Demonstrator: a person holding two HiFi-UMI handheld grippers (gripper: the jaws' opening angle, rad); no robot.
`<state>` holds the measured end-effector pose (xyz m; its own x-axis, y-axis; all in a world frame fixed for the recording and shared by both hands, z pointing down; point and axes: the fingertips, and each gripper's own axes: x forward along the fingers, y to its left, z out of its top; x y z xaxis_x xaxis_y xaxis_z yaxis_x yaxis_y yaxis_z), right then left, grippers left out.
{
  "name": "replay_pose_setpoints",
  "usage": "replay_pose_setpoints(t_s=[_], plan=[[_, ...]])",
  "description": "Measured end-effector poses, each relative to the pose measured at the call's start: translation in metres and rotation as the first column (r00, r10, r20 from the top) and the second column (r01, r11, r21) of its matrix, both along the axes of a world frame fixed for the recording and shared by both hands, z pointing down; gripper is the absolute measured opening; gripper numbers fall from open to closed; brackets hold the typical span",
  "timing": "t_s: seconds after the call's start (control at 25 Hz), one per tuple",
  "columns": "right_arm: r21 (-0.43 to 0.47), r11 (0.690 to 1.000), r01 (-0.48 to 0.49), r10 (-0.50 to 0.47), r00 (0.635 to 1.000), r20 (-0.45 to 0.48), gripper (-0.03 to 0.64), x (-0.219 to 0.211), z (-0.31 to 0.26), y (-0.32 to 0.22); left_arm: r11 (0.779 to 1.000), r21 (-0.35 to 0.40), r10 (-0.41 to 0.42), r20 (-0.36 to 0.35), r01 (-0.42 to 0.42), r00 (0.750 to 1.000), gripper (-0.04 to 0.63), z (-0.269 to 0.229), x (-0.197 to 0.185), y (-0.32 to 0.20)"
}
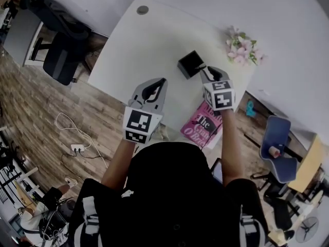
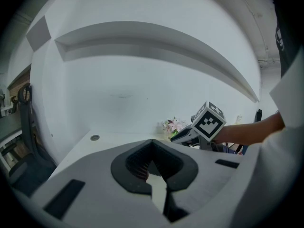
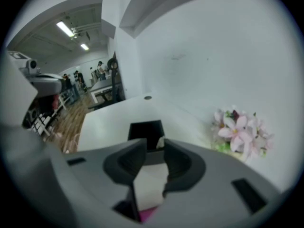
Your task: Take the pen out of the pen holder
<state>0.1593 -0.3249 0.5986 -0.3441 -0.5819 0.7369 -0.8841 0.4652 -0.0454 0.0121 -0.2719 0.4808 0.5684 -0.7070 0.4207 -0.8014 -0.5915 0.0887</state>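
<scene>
The black square pen holder (image 1: 190,64) stands on the white table (image 1: 149,40); in the right gripper view the pen holder (image 3: 145,128) lies just beyond the jaws. A small pale tip (image 3: 160,142) shows at its near rim; whether it is the pen is unclear. My right gripper (image 1: 201,69) hovers at the holder's right side, and my right gripper (image 3: 155,145) stands open with nothing pressed between the pads. My left gripper (image 1: 163,81) hangs over bare table to the holder's left, and in its own view my left gripper (image 2: 152,142) has its tips together and holds nothing.
A pink book (image 1: 201,125) lies at the table's near edge under my right arm. Pink flowers (image 1: 241,45) sit at the back right by the wall. A cable grommet (image 1: 142,10) is at the far corner. Office chairs (image 1: 59,40) stand to the left.
</scene>
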Motion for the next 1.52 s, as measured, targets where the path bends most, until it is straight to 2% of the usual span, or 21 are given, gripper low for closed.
replay_pose_setpoints(t_s=[0.24, 0.56, 0.88, 1.16, 1.28, 1.52], plan=[[-0.011, 1.0, 0.02, -0.02, 0.999, -0.025, 0.163, -0.004, 0.014, -0.018, 0.999, -0.023, -0.031, 0.009, 0.031, 0.999, 0.02, 0.009, -0.008, -0.001], [-0.039, 0.999, 0.01, -0.011, 0.999, -0.039, 0.164, -0.005, 0.031, -0.026, 0.998, -0.046, -0.048, 0.019, 0.049, 0.999, 0.02, 0.018, -0.012, 0.0], [-0.036, 0.999, 0.007, -0.009, 0.998, -0.057, 0.155, -0.008, 0.031, -0.026, 0.997, -0.05, -0.052, 0.023, 0.053, 0.998, 0.02, 0.019, -0.014, -0.002], [-0.006, 1.0, 0.0, -0.001, 0.993, -0.115, 0.152, -0.007, 0.03, -0.025, 0.998, -0.043, -0.041, 0.017, 0.041, 0.999, 0.02, 0.017, -0.011, -0.002], [0.018, 1.0, -0.006, 0.009, 0.989, -0.148, 0.106, -0.003, 0.028, -0.025, 0.998, -0.045, -0.039, 0.009, 0.039, 0.999, 0.02, 0.017, -0.011, 0.0], [0.024, 1.0, -0.015, 0.019, 0.988, -0.153, 0.092, -0.003, 0.028, -0.022, 0.998, -0.044, -0.036, 0.005, 0.036, 0.999, 0.02, 0.017, -0.013, 0.003]])
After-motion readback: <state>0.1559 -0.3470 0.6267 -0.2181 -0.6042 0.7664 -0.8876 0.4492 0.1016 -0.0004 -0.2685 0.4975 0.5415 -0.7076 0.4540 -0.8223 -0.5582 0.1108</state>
